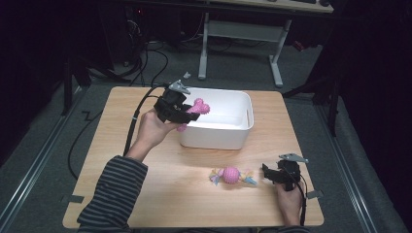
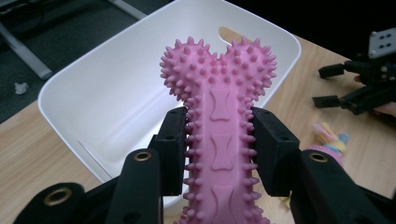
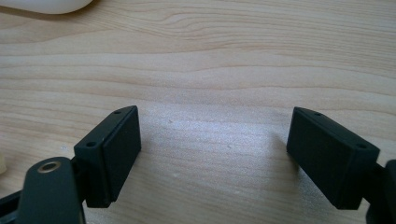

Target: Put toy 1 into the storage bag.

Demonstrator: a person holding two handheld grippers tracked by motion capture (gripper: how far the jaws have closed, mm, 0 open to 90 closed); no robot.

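Pink rubber spiked bone (image 2: 219, 140) sits clamped in the left gripper (image 1: 180, 112) over the white bin's (image 1: 243, 127) near-left rim; light, springy, best pinched mid-shaft. Right gripper (image 1: 266, 173) rests with jaws apart beside the rope ball toy (image 1: 231, 175).

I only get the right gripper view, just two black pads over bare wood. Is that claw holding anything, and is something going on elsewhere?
Observer: No, the right claw is open; a pink ball toy lies just beside it.
Operator: And the other hand?
Observer: The left claw is shut on a spiky pink bone toy.
Operator: Where is it?
Observer: Over the edge of a white bin, which looks empty.
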